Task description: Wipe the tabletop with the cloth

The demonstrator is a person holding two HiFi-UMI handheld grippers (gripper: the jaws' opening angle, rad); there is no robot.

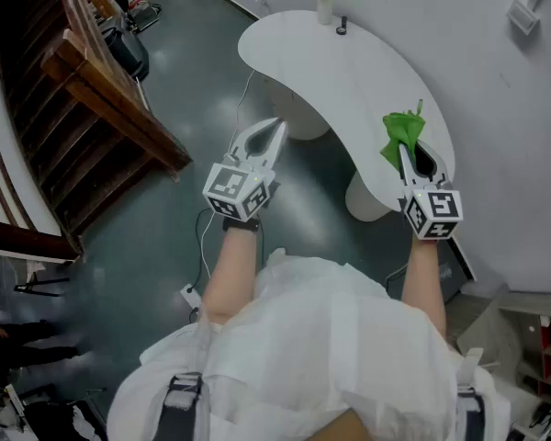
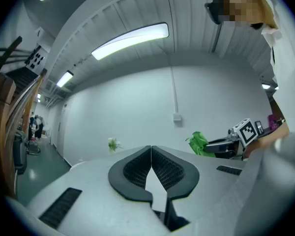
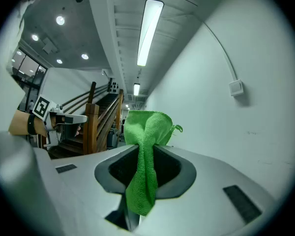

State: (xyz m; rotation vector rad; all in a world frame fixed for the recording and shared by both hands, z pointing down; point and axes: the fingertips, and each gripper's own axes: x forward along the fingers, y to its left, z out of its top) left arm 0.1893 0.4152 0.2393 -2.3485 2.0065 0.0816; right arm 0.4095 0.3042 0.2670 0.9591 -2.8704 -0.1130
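My right claw (image 1: 407, 151) clamps the green cloth (image 1: 400, 130) above the white table (image 1: 349, 72); left claw (image 1: 277, 129) closed, empty; vase (image 1: 324, 7) far.

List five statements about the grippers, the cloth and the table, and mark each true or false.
1. The right gripper is shut on the green cloth. True.
2. The left gripper is open. False: its fingers are together, with nothing between them.
3. The cloth lies spread flat on the table. False: it is bunched between the right gripper's fingers.
4. A vase of flowers stands at the table's far end. True.
5. The left gripper is above the tabletop. False: it is over the floor, left of the table.
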